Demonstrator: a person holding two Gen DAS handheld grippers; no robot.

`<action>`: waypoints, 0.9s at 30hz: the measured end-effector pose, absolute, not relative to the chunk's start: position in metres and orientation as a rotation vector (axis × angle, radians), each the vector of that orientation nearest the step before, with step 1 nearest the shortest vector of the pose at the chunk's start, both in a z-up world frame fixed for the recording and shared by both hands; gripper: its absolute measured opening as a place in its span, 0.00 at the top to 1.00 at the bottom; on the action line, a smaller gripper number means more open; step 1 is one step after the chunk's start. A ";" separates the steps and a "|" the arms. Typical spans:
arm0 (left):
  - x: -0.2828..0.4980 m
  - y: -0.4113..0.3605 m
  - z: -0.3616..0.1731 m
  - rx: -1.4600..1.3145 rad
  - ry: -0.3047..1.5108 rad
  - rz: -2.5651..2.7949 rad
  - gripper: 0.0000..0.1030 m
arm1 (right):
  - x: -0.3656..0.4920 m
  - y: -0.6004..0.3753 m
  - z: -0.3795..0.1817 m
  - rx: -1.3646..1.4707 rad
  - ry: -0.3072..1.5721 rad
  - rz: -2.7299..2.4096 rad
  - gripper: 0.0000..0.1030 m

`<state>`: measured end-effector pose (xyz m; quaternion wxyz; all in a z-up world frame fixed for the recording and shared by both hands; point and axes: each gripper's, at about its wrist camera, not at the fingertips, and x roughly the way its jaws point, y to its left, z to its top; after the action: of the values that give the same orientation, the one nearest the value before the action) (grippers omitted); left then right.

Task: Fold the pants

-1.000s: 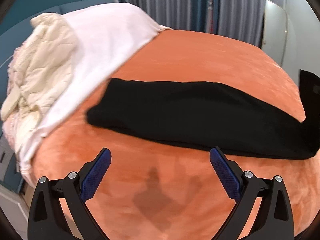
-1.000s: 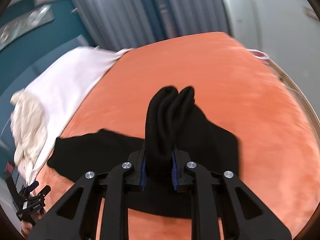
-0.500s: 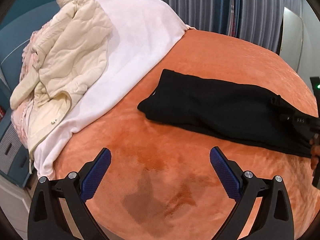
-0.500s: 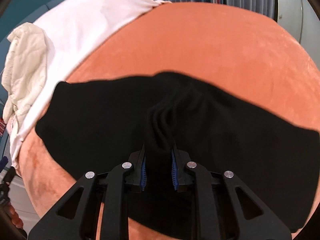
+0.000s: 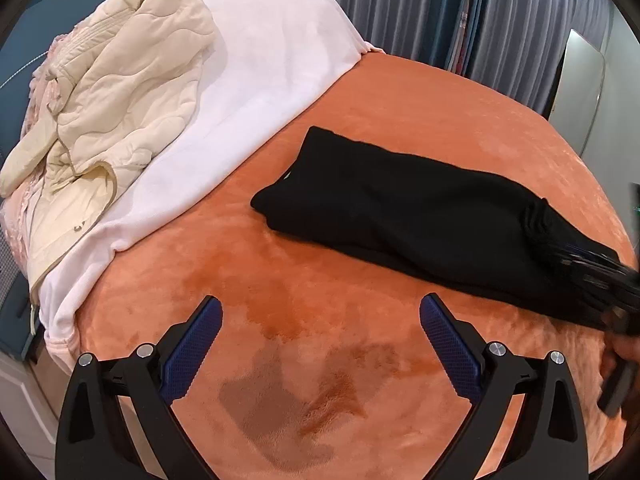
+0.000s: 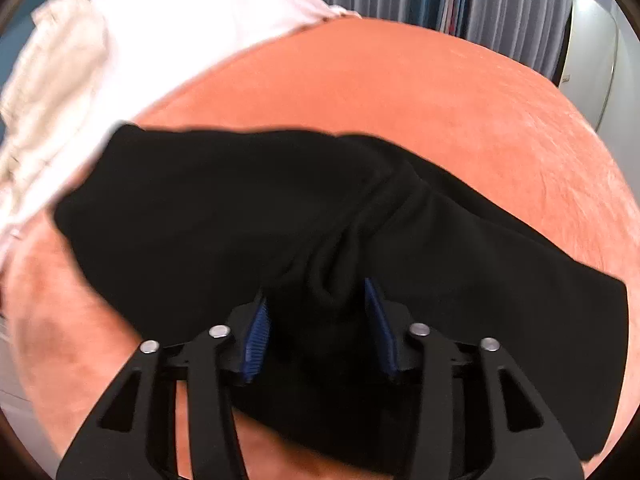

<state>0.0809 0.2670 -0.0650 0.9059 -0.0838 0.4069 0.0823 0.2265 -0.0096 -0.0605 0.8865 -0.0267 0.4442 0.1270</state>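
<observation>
Black pants point(image 5: 400, 208) lie folded lengthwise on the orange bed cover point(image 5: 400, 100), running from the middle to the right edge. My left gripper point(image 5: 320, 320) is open over bare orange cover, short of the pants, with nothing between its blue pads. In the right wrist view the pants point(image 6: 240, 208) fill the middle. My right gripper point(image 6: 318, 312) is low over them and its jaws are opening. A bunched fold of black cloth still sits between the pads, and the right pad point(image 6: 378, 320) stands clear of it. In the left wrist view the right gripper point(image 5: 592, 280) is a blur at the pants' right end.
A cream quilted jacket point(image 5: 120, 80) lies on a white blanket point(image 5: 272, 60) at the left end of the bed. Grey curtains point(image 5: 440, 8) hang behind. The bed's edge drops off at the left point(image 5: 60, 320). A darker brushed patch marks the cover in front of my left gripper.
My right gripper came down with the raised fold of pants onto the laid part, and its jaws have spread apart. My left gripper drew back from the pants early on, then stayed still.
</observation>
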 end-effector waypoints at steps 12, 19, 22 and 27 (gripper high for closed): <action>0.168 0.122 -0.030 -0.097 0.802 -0.083 0.05 | 0.135 -0.232 -0.019 0.242 0.854 -0.211 0.84; 0.250 0.022 -0.102 0.020 0.960 0.001 0.05 | 0.174 -0.236 -0.048 0.200 0.910 -0.099 0.86; 0.256 0.032 -0.129 -0.026 0.975 0.024 0.05 | 0.188 -0.261 -0.080 0.210 0.943 -0.092 0.88; 0.254 0.029 -0.131 -0.007 0.946 0.045 0.05 | 0.203 -0.271 -0.046 0.308 0.870 -0.037 0.85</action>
<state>0.2539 0.0288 -0.1306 0.8901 -0.0032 0.4553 0.0219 0.2027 -0.2706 -0.0456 0.8952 0.1487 0.4197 -0.0177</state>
